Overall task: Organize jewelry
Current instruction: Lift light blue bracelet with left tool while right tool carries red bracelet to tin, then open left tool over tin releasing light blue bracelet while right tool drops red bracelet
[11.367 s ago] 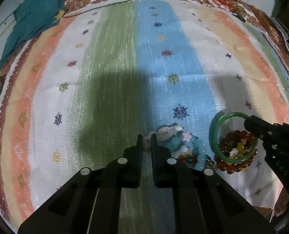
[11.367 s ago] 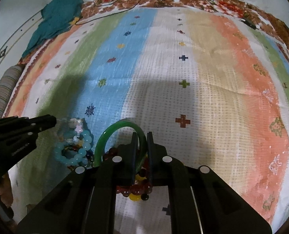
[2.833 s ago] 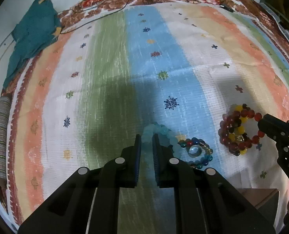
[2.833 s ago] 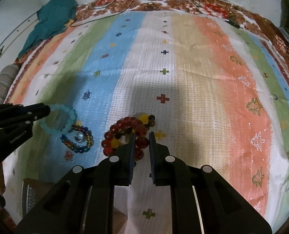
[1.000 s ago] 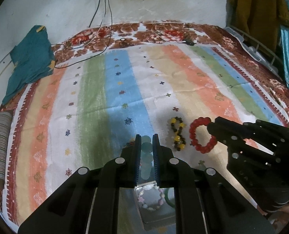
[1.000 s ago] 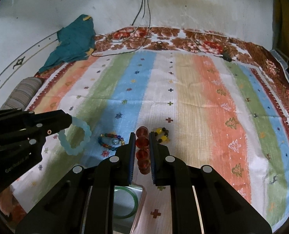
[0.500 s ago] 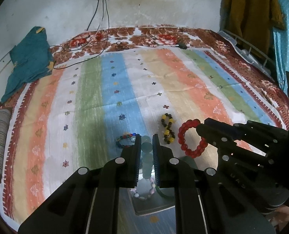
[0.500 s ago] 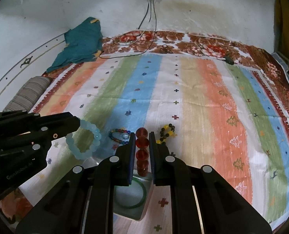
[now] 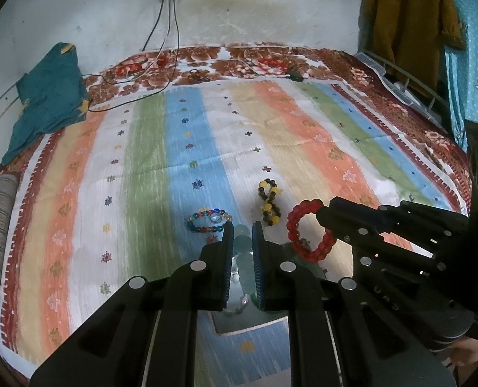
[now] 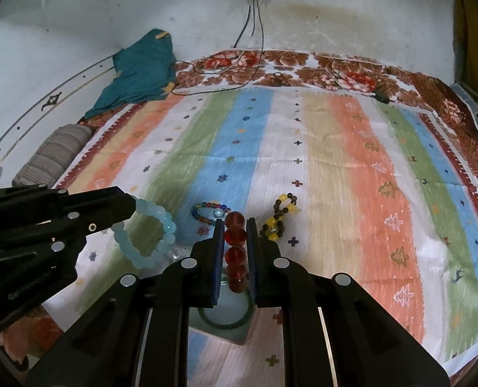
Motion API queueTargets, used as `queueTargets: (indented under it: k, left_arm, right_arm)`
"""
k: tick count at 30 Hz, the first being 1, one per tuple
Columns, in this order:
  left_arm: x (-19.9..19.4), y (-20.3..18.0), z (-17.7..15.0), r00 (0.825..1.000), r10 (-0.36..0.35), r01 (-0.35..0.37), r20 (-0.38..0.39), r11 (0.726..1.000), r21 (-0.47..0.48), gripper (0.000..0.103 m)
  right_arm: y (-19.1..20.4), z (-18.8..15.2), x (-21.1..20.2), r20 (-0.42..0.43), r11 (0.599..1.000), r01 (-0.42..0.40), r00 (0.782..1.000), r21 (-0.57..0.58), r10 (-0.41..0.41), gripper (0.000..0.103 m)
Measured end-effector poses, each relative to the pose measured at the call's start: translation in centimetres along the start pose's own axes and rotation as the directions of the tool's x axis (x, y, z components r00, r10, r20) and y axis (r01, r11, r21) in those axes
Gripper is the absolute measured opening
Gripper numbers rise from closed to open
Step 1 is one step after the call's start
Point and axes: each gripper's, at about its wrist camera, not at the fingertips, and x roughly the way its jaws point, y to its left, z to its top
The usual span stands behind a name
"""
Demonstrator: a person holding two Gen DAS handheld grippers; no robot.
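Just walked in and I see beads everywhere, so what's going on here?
Someone is sorting bracelets on a striped bedspread with two handheld grippers. The left gripper holds a pale blue bracelet, the right gripper a red bracelet, both held above a shiny box. A green bangle lies in it. A multicoloured bracelet and a yellow-and-dark one lie on the bedspread.

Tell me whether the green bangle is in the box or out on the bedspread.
In the box. The green bangle lies flat inside the open box, just below the right gripper, which is clamped on the red bead bracelet.
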Motion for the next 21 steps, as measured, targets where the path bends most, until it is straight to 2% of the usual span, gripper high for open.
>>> queueTargets:
  k: [15, 16, 18, 20, 21]
  left_arm:
    - [-2.1, -0.1, -2.1, 1.000, -0.027, 0.027, 0.011, 0.999, -0.038, 0.012]
    - [-2.2, 0.0, -2.1, 1.000, -0.024, 0.024, 0.015, 0.999, -0.043, 0.013]
    - [-2.4, 0.3, -2.0, 1.000, -0.016, 0.017, 0.020, 0.998, -0.061, 0.023]
    - [-2.4, 0.7, -1.9, 1.000, -0.002, 0.004, 0.018, 0.997, -0.076, 0.025]
    - [-2.3, 0.9, -1.9, 1.000, 0.003, -0.001, 0.017, 0.996, -0.084, 0.027]
  right_arm:
    - [1.1, -1.9, -1.2, -0.039, 0.998, -0.051, 0.998, -0.026, 0.050, 0.014]
    - [1.1, -2.0, -1.2, -0.044, 0.998, -0.054, 0.998, -0.025, 0.053, 0.014]
    - [0.9, -2.1, -1.4, -0.034, 0.999, -0.035, 0.999, -0.018, 0.034, 0.015]
    - [0.6, -2.1, -1.4, -0.035, 1.000, -0.016, 0.999, -0.016, 0.015, 0.021]
    - [0.3, -2.1, -1.3, -0.037, 1.000, -0.010, 0.999, -0.007, 0.010, 0.028]
